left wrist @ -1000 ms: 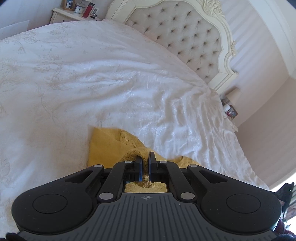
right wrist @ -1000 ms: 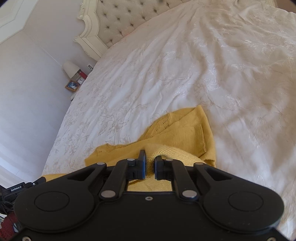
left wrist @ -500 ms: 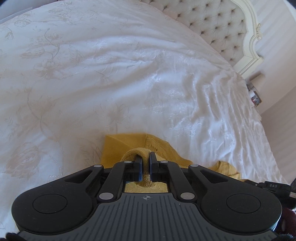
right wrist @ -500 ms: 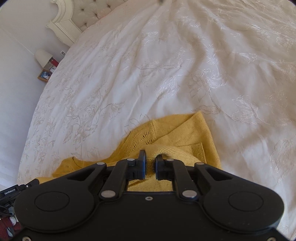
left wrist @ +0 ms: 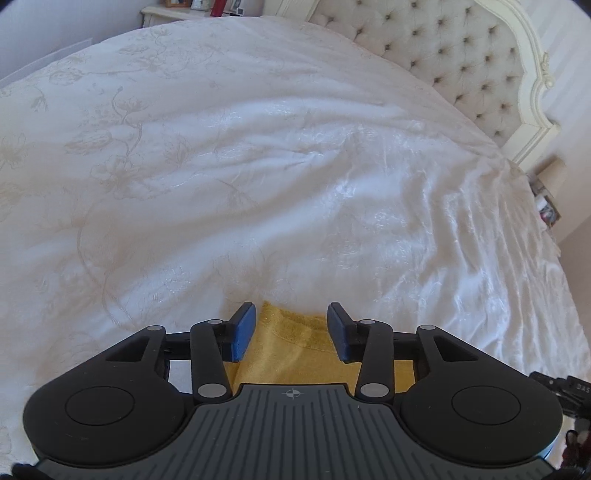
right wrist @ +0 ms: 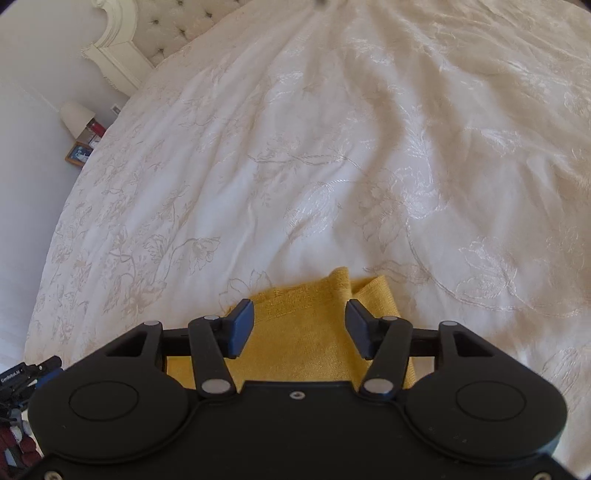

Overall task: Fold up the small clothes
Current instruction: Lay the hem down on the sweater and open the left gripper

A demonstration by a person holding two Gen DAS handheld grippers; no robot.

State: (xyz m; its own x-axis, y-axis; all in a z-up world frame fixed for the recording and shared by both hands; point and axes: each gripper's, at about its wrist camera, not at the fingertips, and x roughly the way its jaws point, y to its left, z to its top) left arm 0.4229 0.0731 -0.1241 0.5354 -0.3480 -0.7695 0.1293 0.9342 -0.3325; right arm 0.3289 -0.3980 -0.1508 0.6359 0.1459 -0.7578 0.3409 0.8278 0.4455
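Observation:
A mustard-yellow knitted garment (left wrist: pixel 295 347) lies on the white bedspread (left wrist: pixel 258 166), mostly hidden under both grippers. My left gripper (left wrist: pixel 291 326) hangs over its far edge, jaws opening, blue pads apart and clear of the knit. In the right wrist view the same garment (right wrist: pixel 306 332) shows a raised fold at its far edge. My right gripper (right wrist: pixel 300 325) stands over it with jaws opening wide; the cloth lies between the pads but is not pressed.
The white embroidered bedspread (right wrist: pixel 332 147) stretches far ahead. A tufted headboard (left wrist: pixel 443 48) stands at the back. A nightstand with a lamp and photo frames (right wrist: pixel 79 125) sits beside the bed. Another nightstand (left wrist: pixel 192 7) is at the far corner.
Both grippers were shut on folds of the yellow garment and have let go. The jaws now stand apart and the cloth has dropped flat onto the bed.

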